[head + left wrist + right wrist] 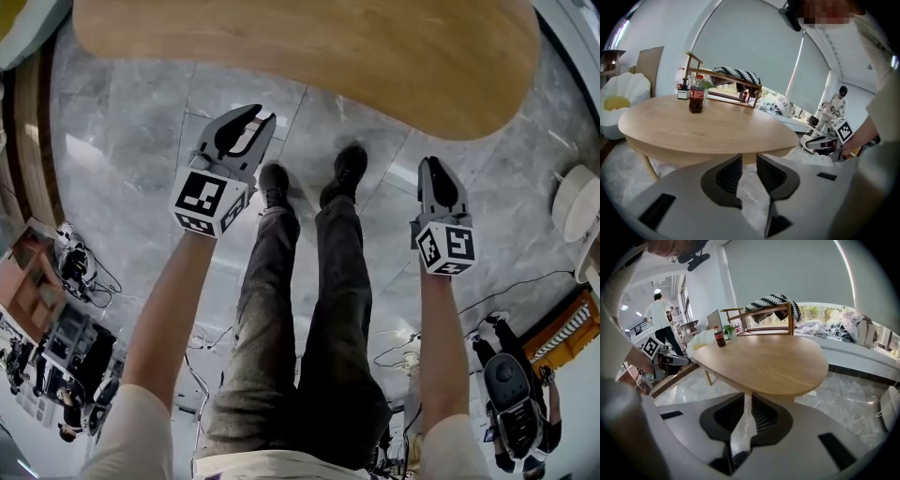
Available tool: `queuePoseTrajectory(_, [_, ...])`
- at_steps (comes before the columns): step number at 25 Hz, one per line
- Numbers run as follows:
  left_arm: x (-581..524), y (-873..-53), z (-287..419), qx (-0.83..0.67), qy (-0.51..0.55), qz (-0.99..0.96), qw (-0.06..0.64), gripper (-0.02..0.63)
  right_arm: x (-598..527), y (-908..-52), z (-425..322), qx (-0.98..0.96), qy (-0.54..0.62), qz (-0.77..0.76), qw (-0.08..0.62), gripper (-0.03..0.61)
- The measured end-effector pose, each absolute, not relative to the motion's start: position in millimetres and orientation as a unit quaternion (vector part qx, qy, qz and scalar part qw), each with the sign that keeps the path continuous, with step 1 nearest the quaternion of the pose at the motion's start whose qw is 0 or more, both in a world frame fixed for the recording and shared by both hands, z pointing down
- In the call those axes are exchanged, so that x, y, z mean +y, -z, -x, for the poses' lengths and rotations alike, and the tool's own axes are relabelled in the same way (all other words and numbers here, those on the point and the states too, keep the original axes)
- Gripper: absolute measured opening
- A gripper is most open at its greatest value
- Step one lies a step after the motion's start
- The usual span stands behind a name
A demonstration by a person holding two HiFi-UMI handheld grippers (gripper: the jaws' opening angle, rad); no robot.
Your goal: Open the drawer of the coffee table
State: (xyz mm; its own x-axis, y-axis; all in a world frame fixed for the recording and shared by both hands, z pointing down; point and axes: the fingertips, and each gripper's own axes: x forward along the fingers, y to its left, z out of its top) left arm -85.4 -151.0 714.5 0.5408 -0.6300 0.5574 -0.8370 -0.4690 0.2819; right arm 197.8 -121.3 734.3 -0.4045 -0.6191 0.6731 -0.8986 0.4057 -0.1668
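Jaws of the left gripper (pixel 749 163) stand a narrow way apart, with only marble floor (pixel 751 197) showing through the gap and nothing between them. Those of the right gripper (pixel 747 403) are closer yet, a thin slit, also empty. Both grippers point at the near edge of the coffee table (pixel 708 129), short of it and not touching it. In the head view the left one faces the table's left part and the right one its right part. On the table's oval wooden top a cola bottle (pixel 696 96) stands toward the far side. No drawer front or handle can be made out under the table's near edge in any view, so I cannot tell where the drawer sits. By my reading the task has hardly begun. The drawer is untouched, and finding its front, gripping it and pulling it out all remain.
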Motion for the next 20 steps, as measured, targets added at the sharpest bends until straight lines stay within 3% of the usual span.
queuePoseTrajectory(8, [-168.7,-764.0,88.5,-0.439,-0.190,-0.834,0.276,0.125,-134.2,-784.5,-210.2,-0.781,-0.275,-0.495,0.264,0.094])
queuePoseTrajectory(20, [-190.9,-810.8,94.4,-0.443,-0.219,-0.833,0.249,0.164,-152.5,-830.2,-214.2,-0.780,-0.261,-0.500,0.270,0.224])
